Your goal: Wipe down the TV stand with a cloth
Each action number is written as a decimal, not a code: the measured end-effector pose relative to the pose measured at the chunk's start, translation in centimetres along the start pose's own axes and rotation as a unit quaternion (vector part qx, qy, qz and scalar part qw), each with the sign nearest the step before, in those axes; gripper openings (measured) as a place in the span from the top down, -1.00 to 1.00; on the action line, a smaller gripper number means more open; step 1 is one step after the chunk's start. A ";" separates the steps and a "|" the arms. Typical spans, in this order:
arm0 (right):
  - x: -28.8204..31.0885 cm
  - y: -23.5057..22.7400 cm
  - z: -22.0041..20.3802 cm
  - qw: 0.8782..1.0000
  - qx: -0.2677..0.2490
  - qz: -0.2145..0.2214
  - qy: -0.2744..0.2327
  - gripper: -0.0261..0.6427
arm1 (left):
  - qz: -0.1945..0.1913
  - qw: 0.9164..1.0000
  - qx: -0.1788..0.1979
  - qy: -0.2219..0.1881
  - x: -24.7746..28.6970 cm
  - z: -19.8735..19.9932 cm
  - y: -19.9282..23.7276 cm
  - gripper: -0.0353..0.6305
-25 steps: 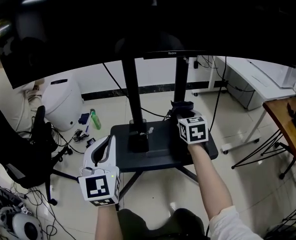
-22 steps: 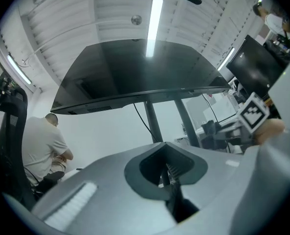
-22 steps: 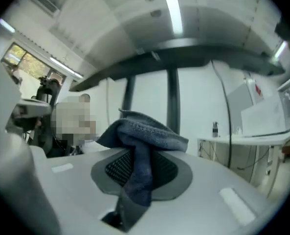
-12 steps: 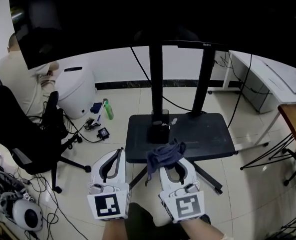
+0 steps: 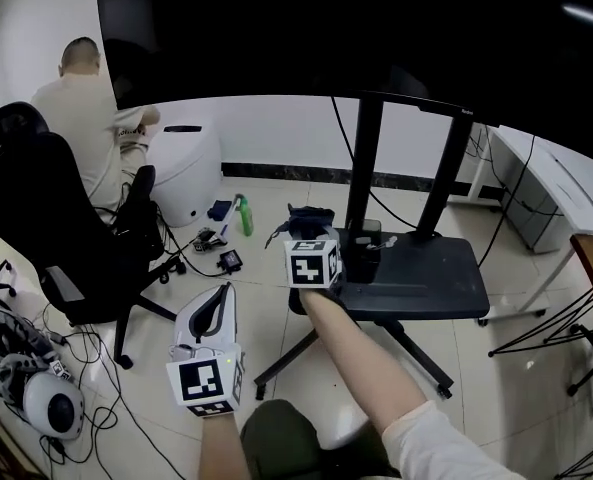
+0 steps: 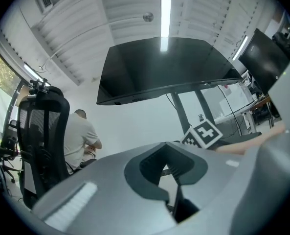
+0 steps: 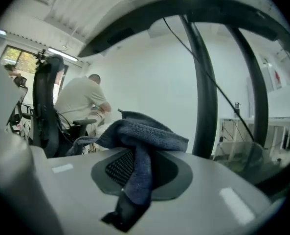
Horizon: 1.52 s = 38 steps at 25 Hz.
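Your right gripper (image 5: 311,232) clamped on dark blue cloth (image 5: 309,216), over left end of TV stand shelf (image 5: 431,280). Your left gripper (image 5: 212,310) nearer, left, jaws together, empty.

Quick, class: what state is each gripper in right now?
Left gripper: shut, holding nothing.
Right gripper: shut on the cloth.

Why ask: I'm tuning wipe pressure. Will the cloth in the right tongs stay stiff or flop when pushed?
Likely floppy: the cloth droops in folds over the right tongs. Probably light, and grippy rather than slippery, given its napped surface. May bunch.
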State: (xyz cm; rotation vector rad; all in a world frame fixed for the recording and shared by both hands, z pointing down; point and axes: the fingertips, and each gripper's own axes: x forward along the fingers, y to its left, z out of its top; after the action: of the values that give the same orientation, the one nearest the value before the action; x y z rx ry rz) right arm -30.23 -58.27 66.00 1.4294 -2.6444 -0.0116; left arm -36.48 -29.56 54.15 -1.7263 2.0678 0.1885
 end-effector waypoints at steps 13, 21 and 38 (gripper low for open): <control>-15.5 4.5 -0.7 0.994 -0.057 0.051 -0.082 0.68 | -0.003 1.000 0.002 -0.002 -2.2 0.7 -1.1 0.18; -29.8 -0.3 -0.9 0.990 -0.004 0.049 -0.130 0.68 | -0.052 0.995 0.001 0.086 -2.2 -2.1 -6.6 0.18; -3.0 -20.8 -3.7 0.999 -0.005 -0.011 0.046 0.67 | -0.051 0.999 0.012 0.009 0.2 0.7 -8.0 0.18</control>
State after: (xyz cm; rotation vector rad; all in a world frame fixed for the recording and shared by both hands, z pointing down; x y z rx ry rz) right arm -10.85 -66.97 67.85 1.4203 -2.5505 0.0381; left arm -28.61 -31.20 54.76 -1.8200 1.9807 0.1180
